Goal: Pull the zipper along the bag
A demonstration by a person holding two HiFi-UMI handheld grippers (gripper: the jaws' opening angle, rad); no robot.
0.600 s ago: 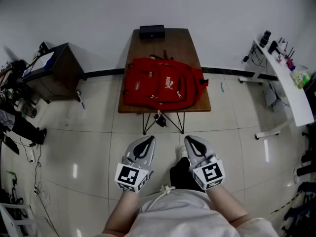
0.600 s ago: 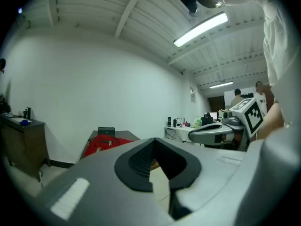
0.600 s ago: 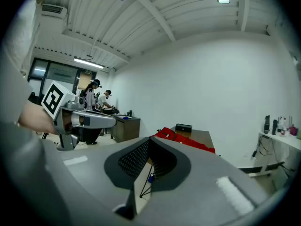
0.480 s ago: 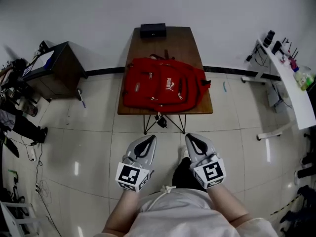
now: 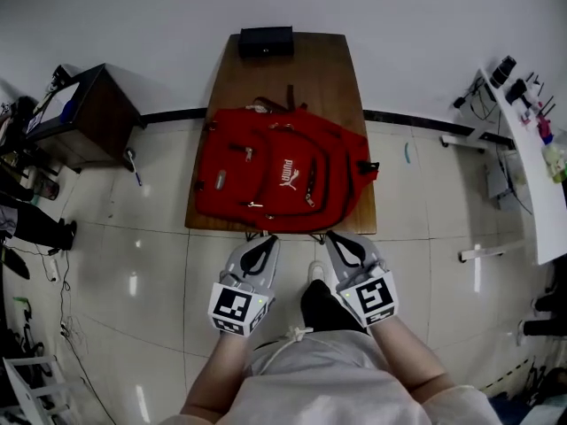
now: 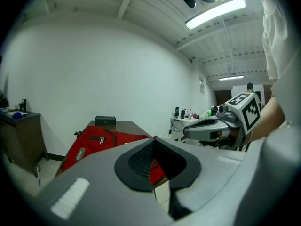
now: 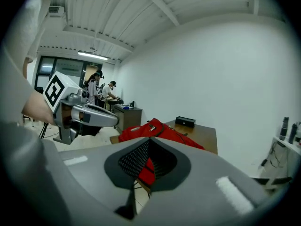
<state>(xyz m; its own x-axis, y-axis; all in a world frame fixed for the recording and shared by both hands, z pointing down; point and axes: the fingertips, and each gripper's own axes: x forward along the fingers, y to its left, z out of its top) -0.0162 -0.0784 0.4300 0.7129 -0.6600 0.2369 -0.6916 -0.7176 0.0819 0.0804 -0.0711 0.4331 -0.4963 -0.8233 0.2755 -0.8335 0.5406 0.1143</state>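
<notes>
red bag (image 5: 282, 173) lies flat on the brown table (image 5: 330, 65) in the upper centre of the head view. it covers the table's near half, w/ a strap end poking off the right side. a black box (image 5: 265, 42) sits at the table's far edge, apart from the bag. left gripper (image 5: 265, 241) & right gripper (image 5: 334, 237) are side by side at lower centre, tips right by the table's near edge, not touching the bag. both gripper views show the jaws closed tip to tip w/ nothing btwn them, the bag beyond. dark cabinet (image 5: 84, 118) at left, white desk (image 5: 530, 162) at the right edge.
</notes>
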